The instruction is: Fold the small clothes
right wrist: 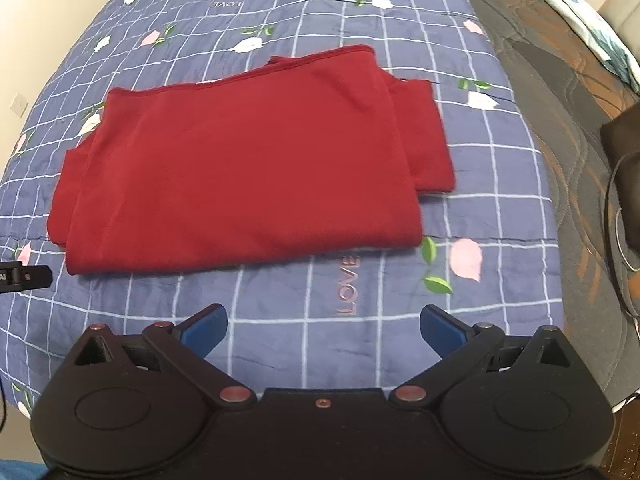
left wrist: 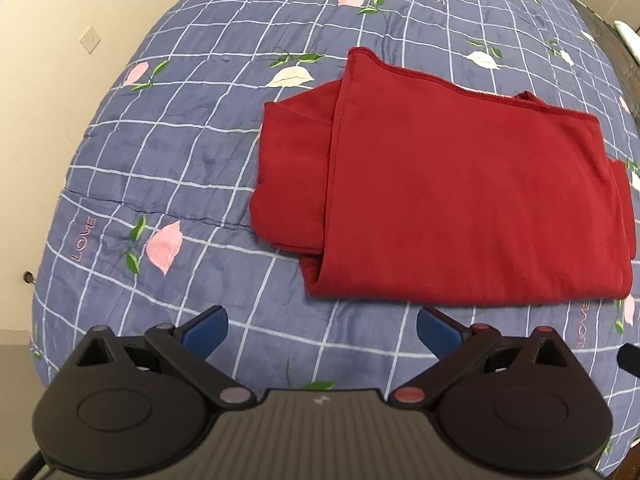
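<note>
One red garment (left wrist: 472,200) is lying folded on the blue quilt (left wrist: 168,168). Left gripper (left wrist: 322,334) and right gripper (right wrist: 323,332) are being held just short of its near edge, both spread wide, empty. Judged: layers should be pinched together at the corners for any further fold. Two grippers counted.

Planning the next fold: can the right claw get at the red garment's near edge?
Probably yes. The right claw is open, with only bare quilt between it and the red garment.

folded red garment (left wrist: 460,200) on quilt (left wrist: 180,160)
</note>
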The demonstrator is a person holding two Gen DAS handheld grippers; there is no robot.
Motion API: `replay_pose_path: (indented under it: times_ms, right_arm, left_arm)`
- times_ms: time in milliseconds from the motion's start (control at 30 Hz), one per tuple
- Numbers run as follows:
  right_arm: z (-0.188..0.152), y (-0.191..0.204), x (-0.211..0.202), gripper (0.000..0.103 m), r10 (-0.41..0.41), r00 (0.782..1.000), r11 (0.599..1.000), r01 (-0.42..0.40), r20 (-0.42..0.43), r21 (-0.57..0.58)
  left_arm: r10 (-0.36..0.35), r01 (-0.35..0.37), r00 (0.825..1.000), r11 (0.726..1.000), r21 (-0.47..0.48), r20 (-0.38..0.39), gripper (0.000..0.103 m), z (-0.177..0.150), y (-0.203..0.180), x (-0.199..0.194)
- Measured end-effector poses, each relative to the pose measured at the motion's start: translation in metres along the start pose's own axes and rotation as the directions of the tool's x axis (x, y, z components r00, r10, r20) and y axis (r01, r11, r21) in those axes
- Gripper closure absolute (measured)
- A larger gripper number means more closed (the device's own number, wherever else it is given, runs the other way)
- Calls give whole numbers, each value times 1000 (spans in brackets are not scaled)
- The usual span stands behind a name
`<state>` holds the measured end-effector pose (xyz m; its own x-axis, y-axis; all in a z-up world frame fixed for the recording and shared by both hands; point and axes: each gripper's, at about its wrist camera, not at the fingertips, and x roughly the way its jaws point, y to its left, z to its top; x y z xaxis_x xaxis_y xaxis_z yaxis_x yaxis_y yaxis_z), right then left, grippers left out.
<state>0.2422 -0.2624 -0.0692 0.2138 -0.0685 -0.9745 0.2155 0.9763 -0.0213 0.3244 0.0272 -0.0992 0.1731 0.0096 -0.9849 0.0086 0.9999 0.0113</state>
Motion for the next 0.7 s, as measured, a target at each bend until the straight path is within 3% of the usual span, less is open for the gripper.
replay_pose_path:
  times_ms: [267,433,700]
  right_arm:
    - [22,37,19,1,-4,997,1000,2,-72,-22]
    - [27,62,36,1,-25,994,995,14,-111,-97]
    - [42,78,52,1,-56,993,986,39,-100,-161]
  left_arm:
    - [-35,34,999,997,-75,-11,1,20,17,25]
    - [-13,12,1000,997,-82,-20,1,26,33,44]
    - [-8,6,1000,996,-88,-24,1,36,54,58]
